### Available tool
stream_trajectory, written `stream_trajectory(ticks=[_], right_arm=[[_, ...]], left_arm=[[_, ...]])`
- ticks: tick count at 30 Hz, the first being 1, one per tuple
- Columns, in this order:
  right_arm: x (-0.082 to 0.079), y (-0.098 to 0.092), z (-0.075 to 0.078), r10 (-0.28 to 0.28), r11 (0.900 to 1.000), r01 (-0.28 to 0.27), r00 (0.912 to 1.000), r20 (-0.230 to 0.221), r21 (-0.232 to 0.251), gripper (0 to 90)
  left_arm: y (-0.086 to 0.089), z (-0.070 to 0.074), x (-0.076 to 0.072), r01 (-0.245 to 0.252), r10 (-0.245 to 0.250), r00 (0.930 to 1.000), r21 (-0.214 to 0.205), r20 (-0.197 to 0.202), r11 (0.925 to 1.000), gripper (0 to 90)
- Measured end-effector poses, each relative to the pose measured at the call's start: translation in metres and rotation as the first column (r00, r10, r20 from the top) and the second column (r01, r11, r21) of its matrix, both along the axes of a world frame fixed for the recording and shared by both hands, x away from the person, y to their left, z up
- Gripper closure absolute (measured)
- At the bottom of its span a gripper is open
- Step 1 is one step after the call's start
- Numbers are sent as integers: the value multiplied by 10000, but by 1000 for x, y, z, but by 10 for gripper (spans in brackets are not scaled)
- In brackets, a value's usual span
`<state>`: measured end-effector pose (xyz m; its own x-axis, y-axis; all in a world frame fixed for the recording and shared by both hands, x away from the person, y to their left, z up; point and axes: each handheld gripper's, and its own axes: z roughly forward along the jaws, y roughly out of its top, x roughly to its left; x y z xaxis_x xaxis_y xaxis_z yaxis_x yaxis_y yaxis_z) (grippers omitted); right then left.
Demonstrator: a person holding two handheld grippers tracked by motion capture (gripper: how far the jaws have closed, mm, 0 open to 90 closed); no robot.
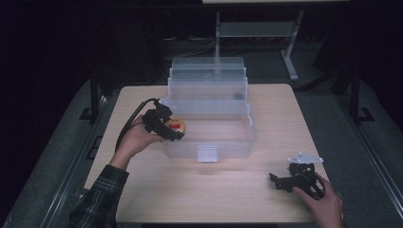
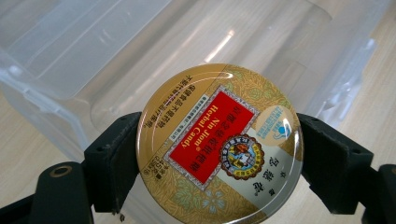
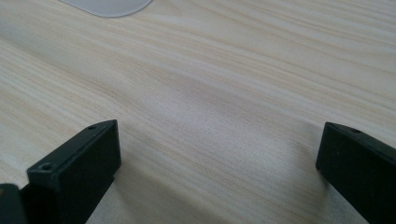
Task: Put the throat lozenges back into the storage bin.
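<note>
Left gripper (image 1: 172,131) clamped on candy tin (image 2: 219,144), at clear box (image 1: 209,137) left wall; right gripper (image 3: 219,154) spread apart over table (image 1: 228,190).

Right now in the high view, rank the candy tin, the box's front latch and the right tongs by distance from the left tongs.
1. candy tin, held in the left tongs
2. front latch, box's near wall
3. right tongs, table's right near corner

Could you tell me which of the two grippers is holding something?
The left gripper, by the clear box, is shut on a round candy tin; the right gripper is open.
</note>
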<state>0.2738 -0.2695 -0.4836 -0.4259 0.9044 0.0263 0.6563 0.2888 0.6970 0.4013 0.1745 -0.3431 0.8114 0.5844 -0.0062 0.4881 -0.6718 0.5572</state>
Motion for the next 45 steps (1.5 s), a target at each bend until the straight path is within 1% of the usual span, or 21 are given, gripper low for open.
stream_trajectory(ticks=[3,7,19,24,27,32,45], right_arm=[[0,0,0,3,10000,-3,10000,1,-2,0],[0,0,0,3,10000,-3,10000,2,-4,0],[0,0,0,3,10000,-3,10000,4,-2,0],[0,0,0,2,10000,-2,10000,4,-4,0],[0,0,0,0,10000,0,10000,2,0,0],[0,0,0,2,10000,-2,10000,3,-2,0],[0,0,0,2,10000,-2,10000,4,-3,0]], left_arm=[[2,-2,2,-55,55,10000,90,-50,9999,195],[3,-5,4,-174,175,9998,98,-48,9998,196],[5,-12,6,-137,138,9999,174,-91,9998,194],[5,-13,6,-94,95,9999,114,-96,9999,194],[5,-13,6,-30,31,9999,157,-115,9999,193],[5,-14,6,-16,17,9999,73,-130,10000,192],[4,-15,6,31,-28,9998,169,-182,9999,190]])
